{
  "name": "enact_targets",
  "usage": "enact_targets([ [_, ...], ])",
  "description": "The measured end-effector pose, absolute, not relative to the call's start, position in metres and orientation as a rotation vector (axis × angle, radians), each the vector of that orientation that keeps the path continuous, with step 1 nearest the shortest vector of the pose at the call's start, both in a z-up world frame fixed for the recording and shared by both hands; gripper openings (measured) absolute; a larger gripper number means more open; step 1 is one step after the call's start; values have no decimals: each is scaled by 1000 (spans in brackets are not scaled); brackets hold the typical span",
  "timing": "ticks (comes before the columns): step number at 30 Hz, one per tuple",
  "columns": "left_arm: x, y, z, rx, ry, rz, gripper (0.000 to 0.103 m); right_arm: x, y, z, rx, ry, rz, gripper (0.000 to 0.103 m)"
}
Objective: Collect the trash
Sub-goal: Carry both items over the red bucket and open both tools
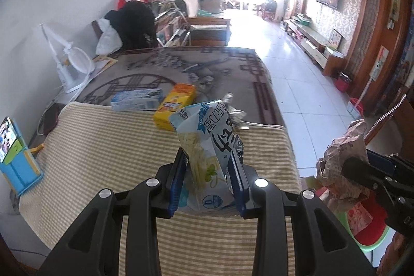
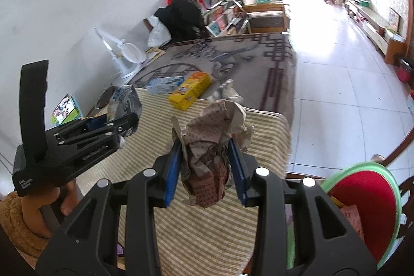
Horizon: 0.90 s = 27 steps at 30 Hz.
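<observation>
My left gripper [image 1: 208, 154] is shut on a pale blue snack bag [image 1: 207, 146] and holds it above the striped mat [image 1: 103, 146]. My right gripper [image 2: 204, 144] is shut on a crumpled brown paper wrapper [image 2: 209, 146], held above the mat's right end, beside a green bin with a red liner [image 2: 367, 201]. The right gripper and its wrapper [image 1: 341, 162] show at the right of the left wrist view, above the bin [image 1: 367, 232]. The left gripper [image 2: 77, 139] with the snack bag [image 2: 124, 100] shows at the left of the right wrist view.
On the table beyond the mat lie a yellow box [image 1: 176, 105], a light blue box [image 1: 137, 100] and crumpled silver foil [image 1: 233, 110]. A white desk fan [image 1: 72, 64] stands at the table's left. A phone on a blue stand [image 1: 13, 146] sits at the left edge. Tiled floor [image 1: 297, 69] lies to the right.
</observation>
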State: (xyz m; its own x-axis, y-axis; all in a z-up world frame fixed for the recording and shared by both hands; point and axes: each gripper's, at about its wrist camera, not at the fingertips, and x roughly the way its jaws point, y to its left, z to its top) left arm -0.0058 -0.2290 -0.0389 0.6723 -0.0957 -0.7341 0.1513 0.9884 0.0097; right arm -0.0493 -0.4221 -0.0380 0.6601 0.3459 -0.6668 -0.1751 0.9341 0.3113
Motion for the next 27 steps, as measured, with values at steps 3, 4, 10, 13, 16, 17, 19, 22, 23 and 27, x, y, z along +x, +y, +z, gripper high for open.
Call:
enact_targets([
  [3,-4,-246,-43,77,845,-197,31,-53,-446,-46,249,813,232,35],
  [4,-3,-253,-44,79,852,-219,31,-55,-455,-48,254,819,204,35],
  [10,-8,-310,-51,114,901,-443,32,-76,-525,-66,325,846,2,35],
  [13,-15,-346,-55,134,929,-565,32,-93,-555,-71,359,849,-93,35],
  [16,-23,-380,-61,158,957,-683,32,-110,-572,-74,377,851,-163,35],
  [17,-28,-394,-63,164,969,-739,32,-116,-579,-76,385,850,-185,35],
  [19,-40,-414,-65,185,976,-804,32,-130,-591,-77,401,850,-232,35],
  [22,-54,-441,-70,226,976,-888,35,-142,-601,-80,412,856,-276,35],
  [23,-58,-448,-73,244,984,-911,40,-145,-603,-81,417,858,-288,35],
  [27,-62,-441,-77,250,980,-902,70,-152,-609,-87,437,857,-357,67],
])
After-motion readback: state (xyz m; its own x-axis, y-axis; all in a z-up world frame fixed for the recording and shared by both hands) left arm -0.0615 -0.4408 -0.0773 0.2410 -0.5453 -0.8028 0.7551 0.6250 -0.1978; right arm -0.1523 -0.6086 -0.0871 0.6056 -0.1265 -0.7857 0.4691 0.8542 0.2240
